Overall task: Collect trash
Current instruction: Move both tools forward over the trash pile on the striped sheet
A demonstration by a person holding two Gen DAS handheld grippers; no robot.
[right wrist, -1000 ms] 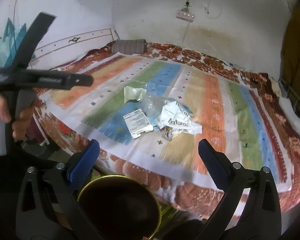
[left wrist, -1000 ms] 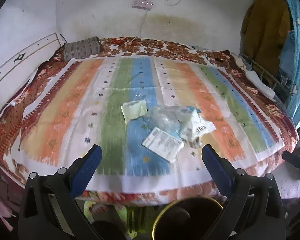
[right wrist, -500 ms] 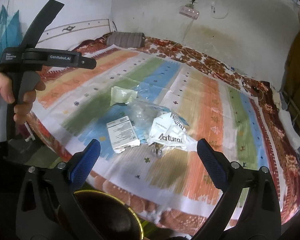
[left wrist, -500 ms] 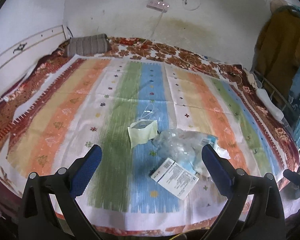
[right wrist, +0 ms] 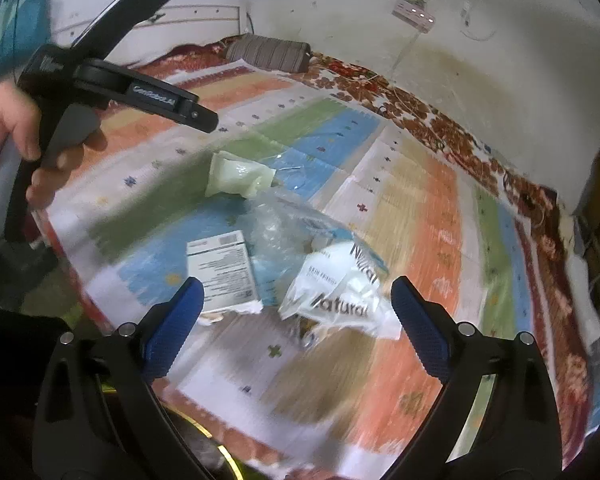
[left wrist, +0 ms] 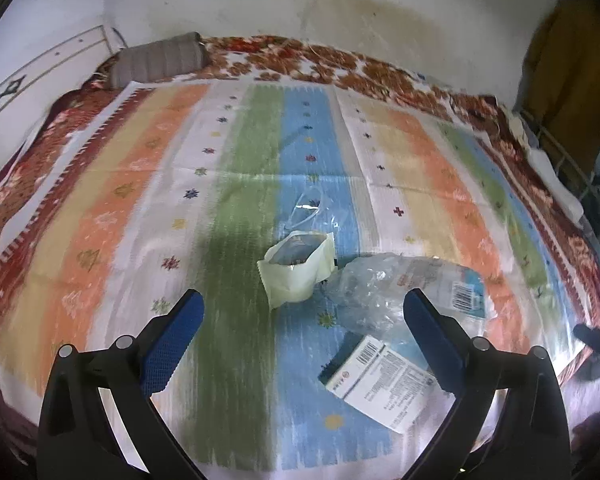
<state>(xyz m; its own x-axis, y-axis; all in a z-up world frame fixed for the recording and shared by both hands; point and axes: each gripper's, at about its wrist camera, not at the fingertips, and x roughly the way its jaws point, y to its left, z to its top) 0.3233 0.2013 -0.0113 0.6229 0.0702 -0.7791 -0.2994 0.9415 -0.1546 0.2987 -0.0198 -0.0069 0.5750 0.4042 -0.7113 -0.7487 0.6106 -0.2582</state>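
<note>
We find four pieces of trash lying loose in a cluster on the striped woven bedspread (left wrist: 228,184), and we take the crumpled clear plastic bag (left wrist: 384,292) at the centre of that cluster as our landmark.

The left gripper (left wrist: 300,332) hangs above the spread with its blue-padded jaws spread wide and nothing between them. The right gripper (right wrist: 294,320) is likewise wide apart and empty.

Items noted:
- A pale yellow-green torn pouch (left wrist: 298,270), just beside the clear bag on its far-left side and touching its edge. It stands open and puffed. We judge it light and soft, likely to collapse under the pads; the crimped side seam looks the surest place to pinch.
- A flattened white printed carton (left wrist: 380,380), on the near side of the clear bag with one corner tucked under it. We judge it stiff but thin and lying flat, so hard to get a pad beneath; the raised torn edge seen from the right wrist is the better purchase.
- A crumpled white wrapper with black lettering (right wrist: 340,288), against the right side of the clear bag. Light, springy, with raised folds easy to take.
- The clear bag itself: slippery film, very light, best gathered at a bunched ridge.

A gold-rimmed dark container (right wrist: 212,444) shows at the near bed edge, well short of the clear bag; we presume it to be the bin.
</note>
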